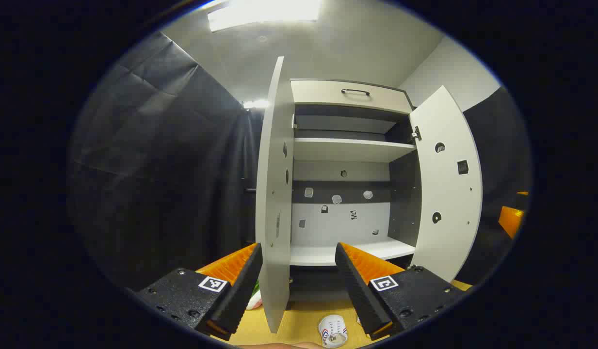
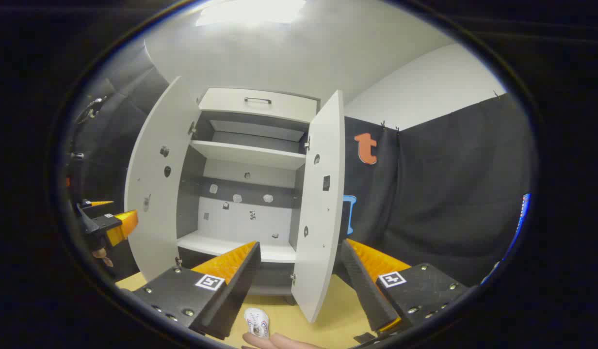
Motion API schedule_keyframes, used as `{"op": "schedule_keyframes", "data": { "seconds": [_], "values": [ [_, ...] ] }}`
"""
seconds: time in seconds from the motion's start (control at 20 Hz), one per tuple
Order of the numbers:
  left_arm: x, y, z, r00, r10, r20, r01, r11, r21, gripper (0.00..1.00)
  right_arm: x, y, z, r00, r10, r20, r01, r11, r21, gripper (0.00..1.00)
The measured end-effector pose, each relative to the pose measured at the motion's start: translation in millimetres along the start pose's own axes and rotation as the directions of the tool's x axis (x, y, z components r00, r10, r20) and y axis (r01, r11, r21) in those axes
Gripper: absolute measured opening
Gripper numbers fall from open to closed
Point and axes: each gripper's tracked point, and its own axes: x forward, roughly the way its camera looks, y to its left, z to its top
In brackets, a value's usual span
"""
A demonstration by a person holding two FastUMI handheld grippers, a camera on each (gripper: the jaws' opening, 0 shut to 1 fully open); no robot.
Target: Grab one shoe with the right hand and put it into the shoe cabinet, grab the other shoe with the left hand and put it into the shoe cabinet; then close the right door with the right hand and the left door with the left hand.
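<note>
We held the left tool [image 1: 299,278] released, its fingers spread to either side of the left door's [image 1: 274,194] near edge without touching it. The right tool [image 2: 299,278] was likewise released, its fingers apart around the lower edge of the right door [image 2: 323,203]. Both doors of the shoe cabinet [image 1: 352,94] stood wide open, and its shelves [image 1: 349,148] looked bare (small markers dotted the back panel). One white shoe [image 1: 332,331] lay on the wooden floor [image 1: 303,320] near the cabinet's foot; a second pale shape [image 1: 254,300] behind the left door was perhaps the other shoe. The left tool also showed at the far left of the right gripper view [image 2: 115,224].
</note>
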Motion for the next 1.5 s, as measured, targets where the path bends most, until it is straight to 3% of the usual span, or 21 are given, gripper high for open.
{"op": "schedule_keyframes", "data": {
  "seconds": [0.35, 0.9, 1.0, 1.05, 1.25, 1.5],
  "values": [
    [-10, -14, -17, 0.998, -0.067, -0.020, 0.067, 0.998, -0.015, 0.92, -4, 14, -11, 1.000, 0.012, -0.016, -0.012, 1.000, 0.024, 1.00],
    [-25, -22, -13, 0.995, -0.100, 0.019, 0.100, 0.995, -0.018, 0.92, 1, 15, -61, 0.993, 0.029, -0.114, -0.024, 0.999, 0.045, 0.96],
    [-29, -22, -18, 0.994, -0.112, 0.006, 0.112, 0.993, -0.026, 0.92, 6, 19, -78, 0.989, 0.033, -0.141, -0.028, 0.999, 0.035, 1.00],
    [-30, -22, -19, 0.993, -0.117, 0.005, 0.118, 0.993, -0.031, 0.92, 9, 22, -87, 0.987, 0.039, -0.158, -0.034, 0.999, 0.036, 0.96],
    [-32, -16, -21, 0.994, -0.112, 0.008, 0.112, 0.993, -0.032, 0.92, 25, 31, -126, 0.977, 0.064, -0.204, -0.055, 0.997, 0.049, 1.00],
    [-37, -12, -27, 0.994, -0.112, 0.012, 0.113, 0.993, -0.030, 0.92, 40, 55, -208, 0.934, 0.140, -0.329, -0.113, 0.989, 0.099, 0.97]
  ]
}}
